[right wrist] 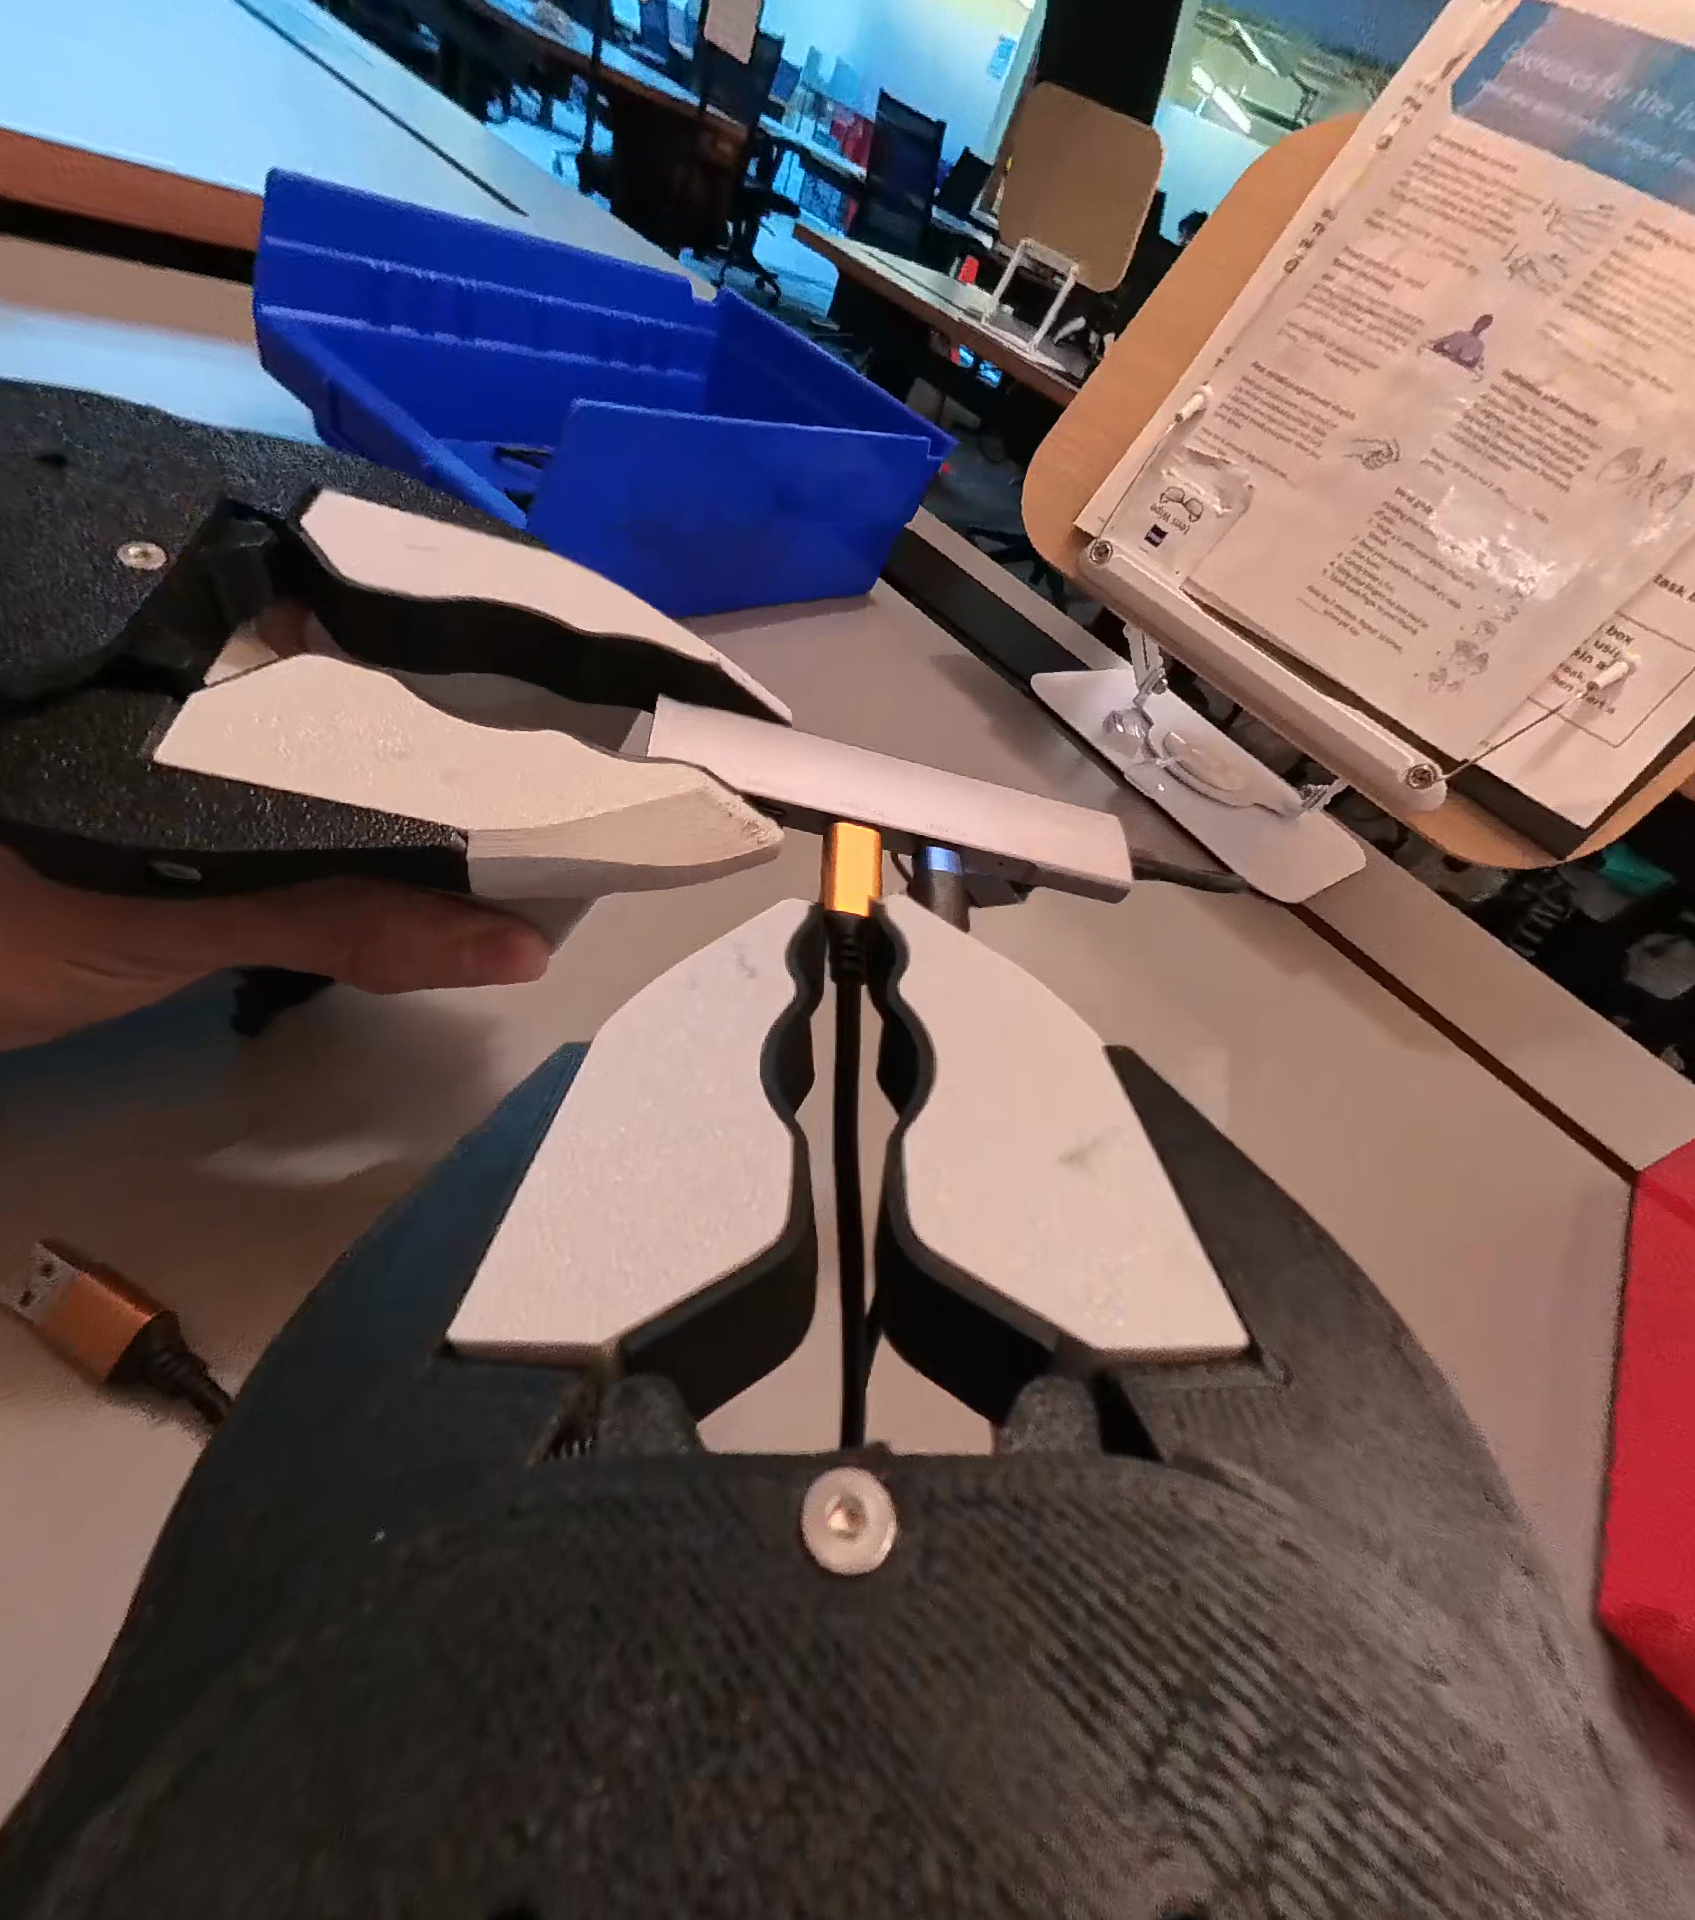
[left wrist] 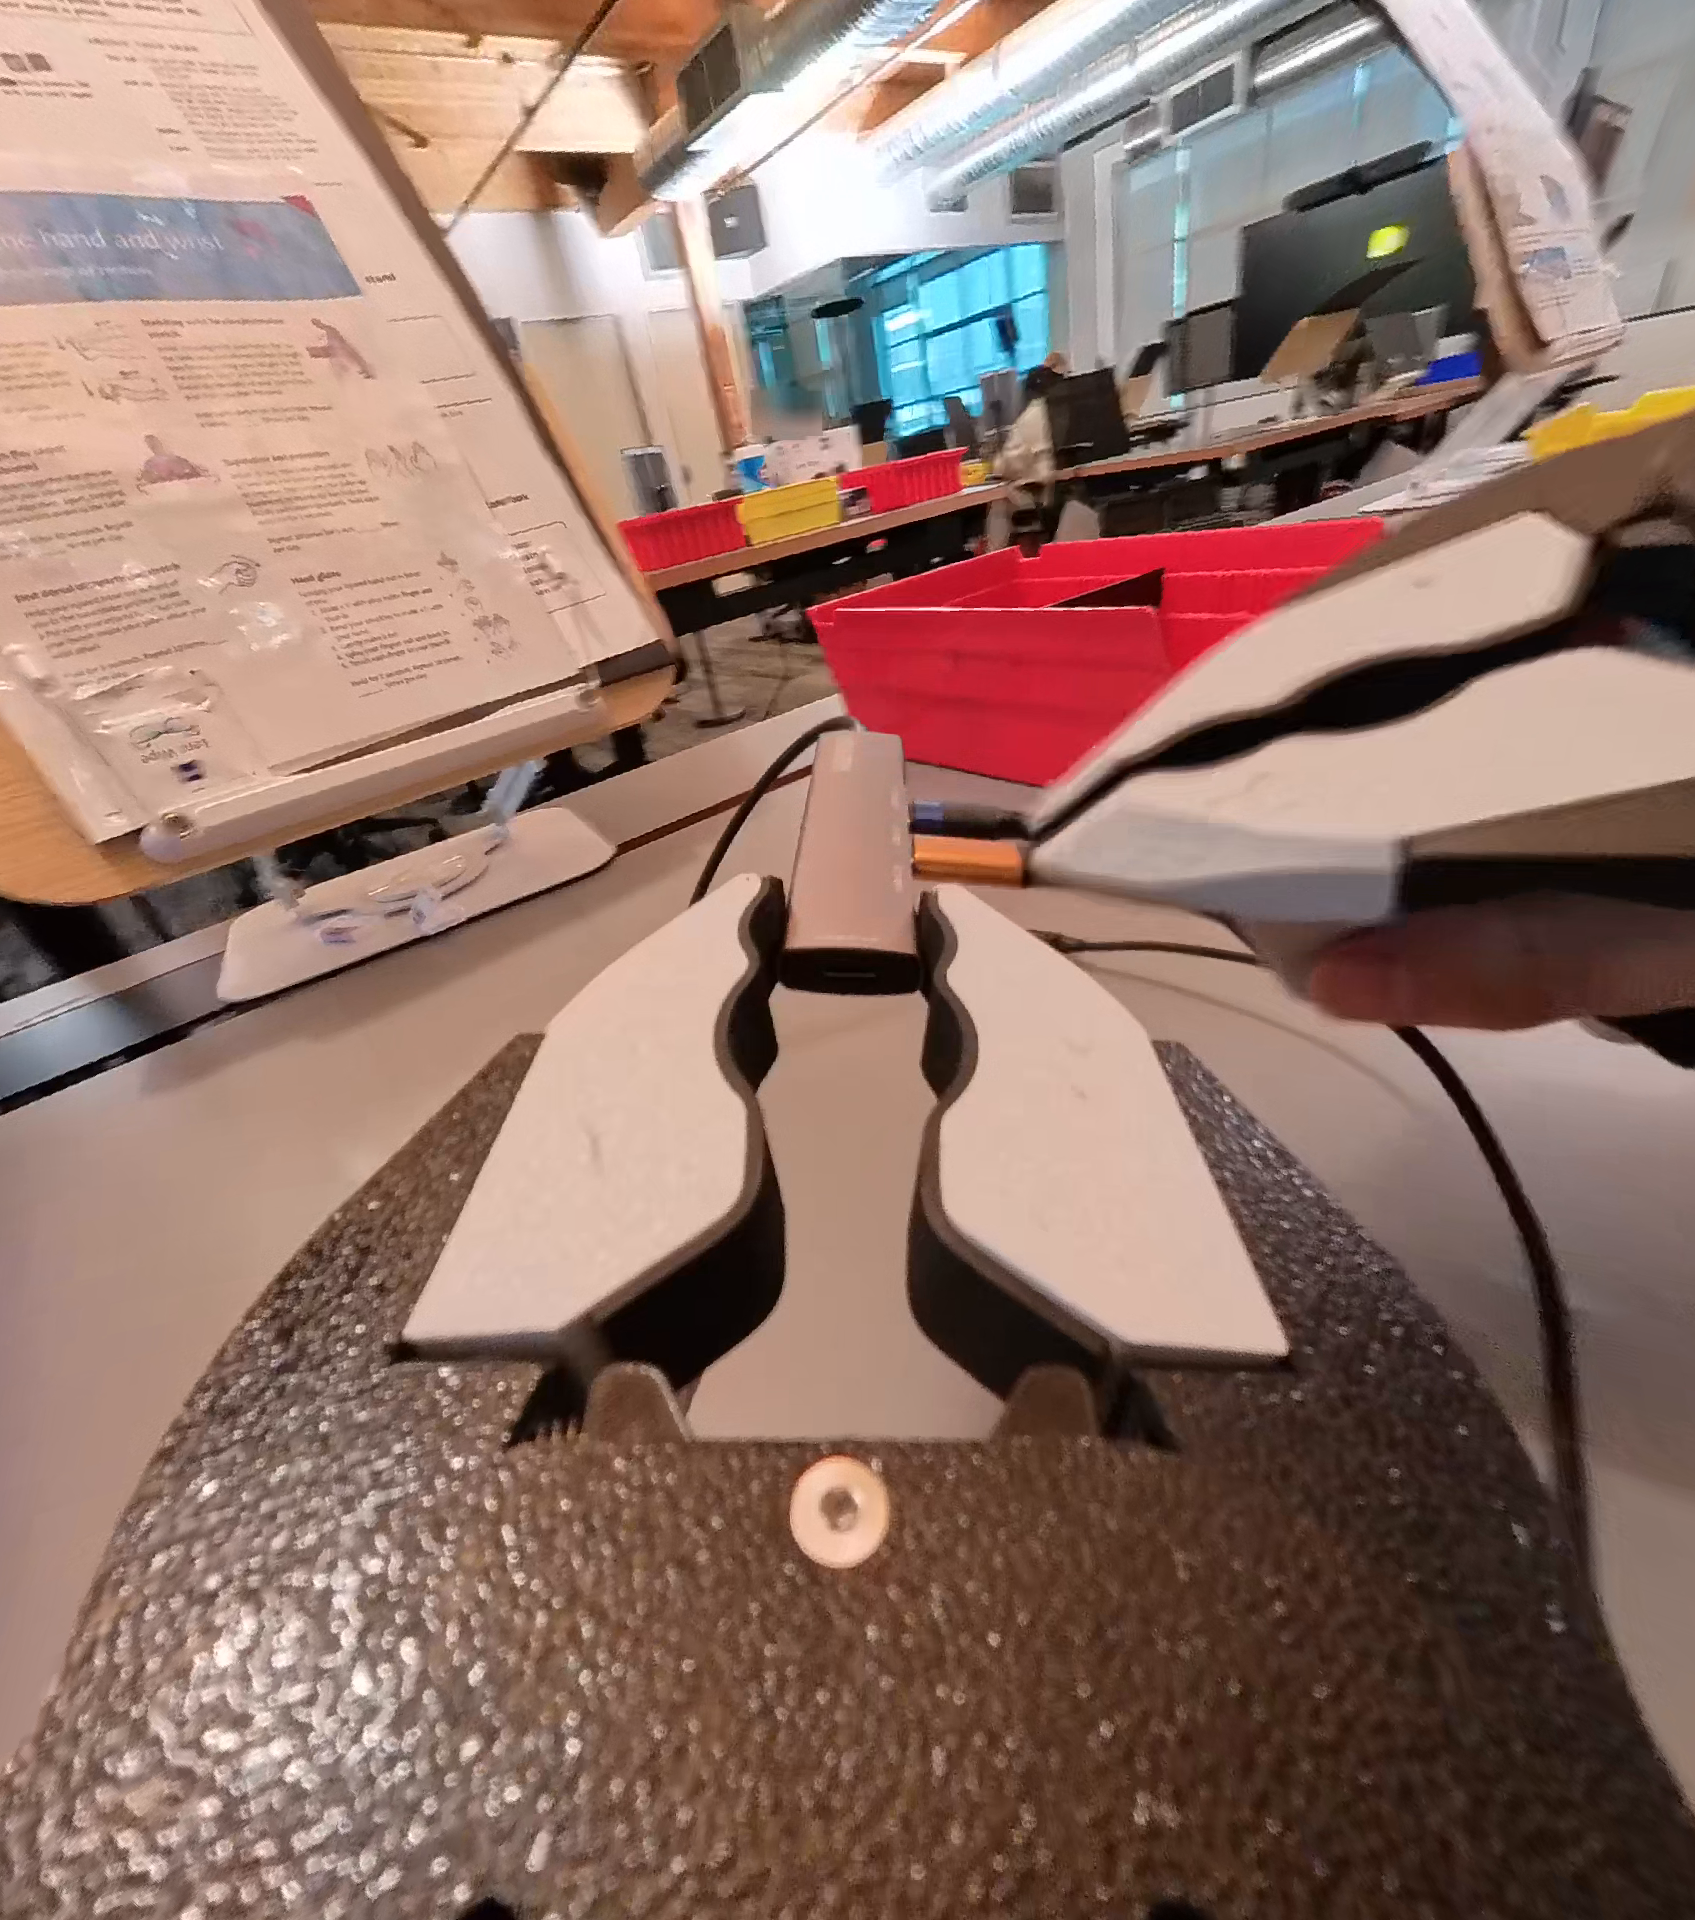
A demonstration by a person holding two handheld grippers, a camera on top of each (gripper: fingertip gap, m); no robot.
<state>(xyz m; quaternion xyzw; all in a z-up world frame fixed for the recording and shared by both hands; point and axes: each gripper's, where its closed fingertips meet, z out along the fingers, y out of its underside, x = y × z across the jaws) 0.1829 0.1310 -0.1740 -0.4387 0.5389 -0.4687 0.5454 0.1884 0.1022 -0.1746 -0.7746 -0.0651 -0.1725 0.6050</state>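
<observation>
My left gripper (left wrist: 848, 925) is shut on the near end of a grey USB hub (left wrist: 848, 831) and holds it just above the grey table. In the right wrist view the left gripper (right wrist: 781, 774) comes in from the left, clamped on the hub (right wrist: 884, 790). My right gripper (right wrist: 848, 930) is shut on a black cable just behind its orange plug (right wrist: 851, 868), which sits in the hub's side port. In the left wrist view the right gripper (left wrist: 1030, 847) reaches in from the right at the orange plug (left wrist: 968, 862). A second dark plug (right wrist: 947, 868) sits in the port beside it.
A red bin (left wrist: 1009, 644) stands behind the hub, and a blue bin (right wrist: 614, 416) stands at the left. A document stand (left wrist: 199, 468) with printed sheets rises at the far left. The cable's other orange plug (right wrist: 84, 1314) lies loose on the table. My left and right fingertips are right by each other.
</observation>
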